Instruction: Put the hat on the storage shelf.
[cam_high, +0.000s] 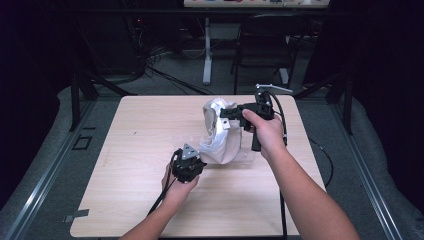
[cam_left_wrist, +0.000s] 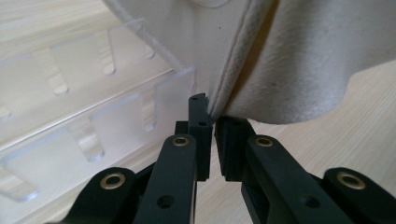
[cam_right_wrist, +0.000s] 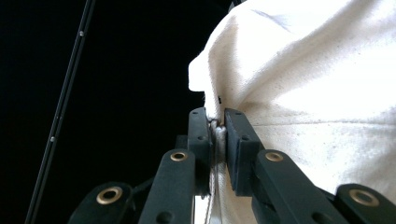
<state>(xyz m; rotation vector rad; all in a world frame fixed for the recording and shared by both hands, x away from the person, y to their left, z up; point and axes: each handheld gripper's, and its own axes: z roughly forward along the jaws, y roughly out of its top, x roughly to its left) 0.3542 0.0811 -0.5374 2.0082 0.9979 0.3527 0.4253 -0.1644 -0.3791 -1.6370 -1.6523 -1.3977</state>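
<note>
High view shows my left gripper (cam_high: 199, 161) and right gripper (cam_high: 226, 114) both clamped on the cream cloth bag (cam_high: 220, 135), held over a clear acrylic rack (cam_left_wrist: 79, 135) mid-tabletop toward the right edge; next, I judge, spreading its mouth.

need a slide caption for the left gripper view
Left gripper pinches the hem of a cream cloth bag beside a clear acrylic rack.

Cloth bag (cam_high: 220, 131) on the table (cam_high: 130, 150), clear rack (cam_high: 243, 159) under it (left claw (cam_high: 199, 161) before it).
</note>
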